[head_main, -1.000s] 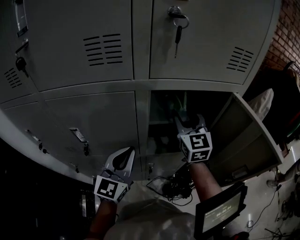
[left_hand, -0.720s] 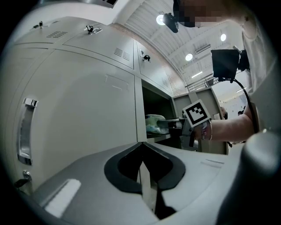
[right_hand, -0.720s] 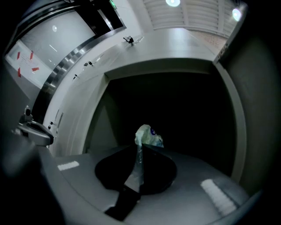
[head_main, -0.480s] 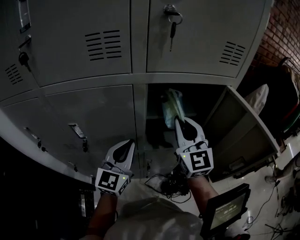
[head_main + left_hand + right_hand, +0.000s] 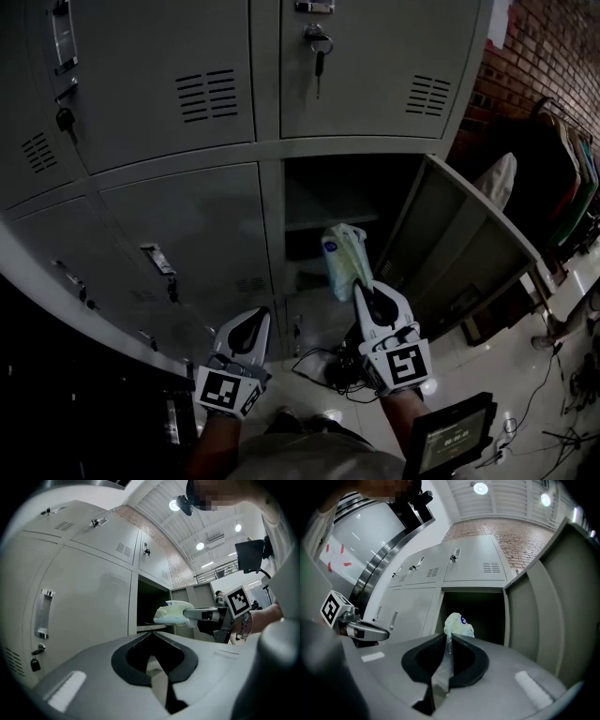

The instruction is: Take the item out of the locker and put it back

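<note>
1. Since a sec ago, right tool (image 5: 365, 291) has backed out of the locker (image 5: 319, 199) w/ the bag (image 5: 343, 261). Jaws pressed together, pinching the bag's thin edge.
2. Keep the pinch firm, film may slip. Steer clear of the open door (image 5: 459, 258) on tool's right.
3. Bag sits at the tool tips, just ahead, outside the compartment.
4. Left tool (image 5: 255, 319): closed, empty, idle alongside.

Brick wall (image 5: 553, 47), glossy floor (image 5: 506, 358), ceiling lamps (image 5: 479, 487)
</note>
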`<state>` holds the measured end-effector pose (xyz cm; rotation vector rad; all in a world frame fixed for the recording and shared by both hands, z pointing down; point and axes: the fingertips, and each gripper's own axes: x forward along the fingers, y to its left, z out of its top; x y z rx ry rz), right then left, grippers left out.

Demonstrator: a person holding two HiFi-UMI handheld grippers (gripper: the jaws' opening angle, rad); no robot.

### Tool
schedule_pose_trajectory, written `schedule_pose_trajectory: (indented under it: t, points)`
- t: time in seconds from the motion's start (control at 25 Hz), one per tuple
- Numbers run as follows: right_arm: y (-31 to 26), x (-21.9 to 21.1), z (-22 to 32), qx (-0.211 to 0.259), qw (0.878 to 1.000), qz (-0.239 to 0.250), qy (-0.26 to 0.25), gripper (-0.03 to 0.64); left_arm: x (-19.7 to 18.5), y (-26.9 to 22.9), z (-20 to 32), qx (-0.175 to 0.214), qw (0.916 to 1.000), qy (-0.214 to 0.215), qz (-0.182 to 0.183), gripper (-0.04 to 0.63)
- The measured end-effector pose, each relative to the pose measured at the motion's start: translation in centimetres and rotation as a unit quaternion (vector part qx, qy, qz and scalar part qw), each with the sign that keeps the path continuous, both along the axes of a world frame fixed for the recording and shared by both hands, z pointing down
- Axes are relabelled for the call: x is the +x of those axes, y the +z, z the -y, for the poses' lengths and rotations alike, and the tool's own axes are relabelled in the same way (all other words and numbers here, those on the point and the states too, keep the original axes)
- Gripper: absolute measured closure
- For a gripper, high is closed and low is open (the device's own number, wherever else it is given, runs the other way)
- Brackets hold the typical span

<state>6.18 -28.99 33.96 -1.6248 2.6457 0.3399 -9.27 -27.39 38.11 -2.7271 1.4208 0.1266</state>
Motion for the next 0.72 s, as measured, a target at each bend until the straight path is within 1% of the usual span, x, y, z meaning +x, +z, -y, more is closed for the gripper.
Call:
schedule_pose_trajectory:
  t: [0.16,0.32,0.48,0.64,0.72]
  points:
    - [0.7,1.2,-4.9,0.001,1.0,0.008,-0.018,0.609,1.3,0.4,-4.7,0.001,0.9999,-0.013,0.008,0.591]
    - [0.8,2.8,-10.5,0.0,0.999,0.015,-0.039,0.609,3.1,0.8,-10.4,-0.006,0.9995,-0.031,0.002,0.591]
    - [1.3,4.0,-16.0,-0.007,0.998,0.001,-0.06,0.609,5.1,1.2,-15.4,-0.015,0.9991,-0.04,0.001,0.591]
    - [1.0,4.0,-19.0,-0.004,0.998,-0.005,-0.069,0.609,5.6,0.5,-18.3,-0.007,0.999,-0.043,0.002,0.591]
    - [0.5,3.7,-20.0,0.001,0.998,-0.005,-0.069,0.607,5.3,0.1,-19.3,-0.005,0.9991,-0.043,-0.005,0.591]
